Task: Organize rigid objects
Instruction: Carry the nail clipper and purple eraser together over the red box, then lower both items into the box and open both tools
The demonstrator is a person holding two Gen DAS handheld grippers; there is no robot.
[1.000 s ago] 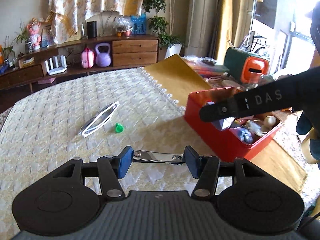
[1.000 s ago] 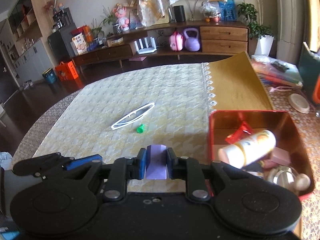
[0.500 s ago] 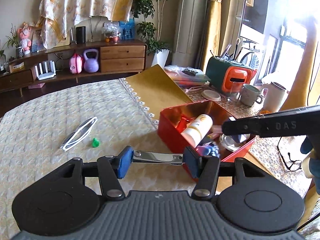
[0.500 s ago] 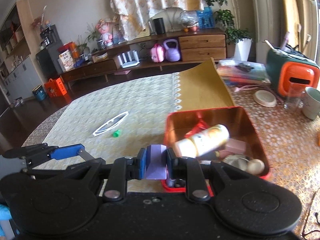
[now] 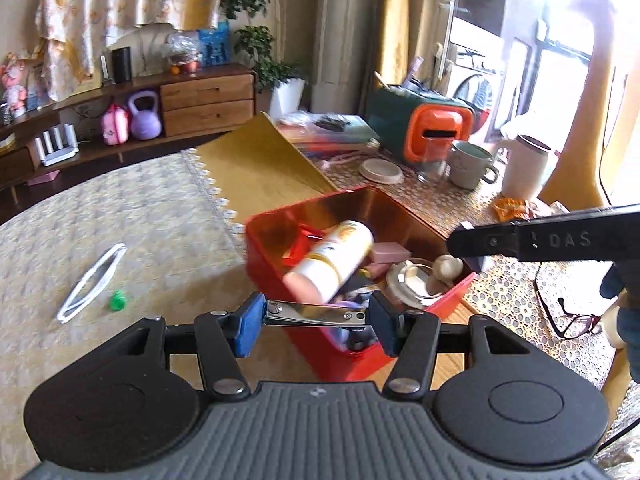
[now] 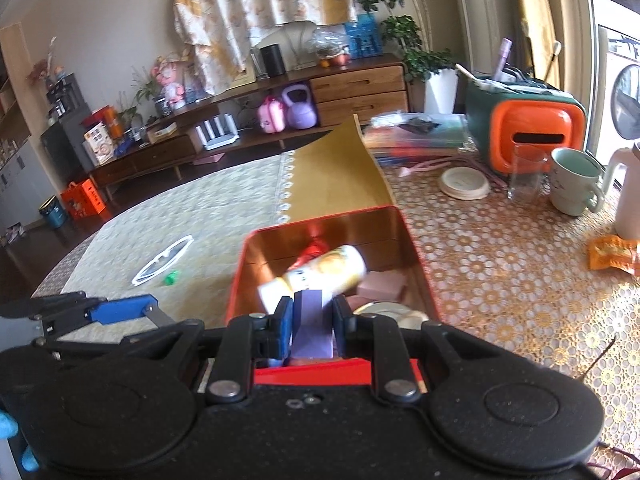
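Note:
My left gripper is shut on a metal nail clipper, held crosswise above the near left corner of the red tin box. My right gripper is shut on a purple block over the near edge of the same box. The box holds a white and orange bottle, a pink block and several small items. A white oval ring and a small green piece lie on the tablecloth to the left.
An orange and green container, a glass, a mug and a white jug stand at the back right. A round lid, an orange wrapper and glasses lie on the lace cloth.
Both grippers have swung right toward the red box with their loads. The box now sits nearer and more central in both views, under the fingertips.

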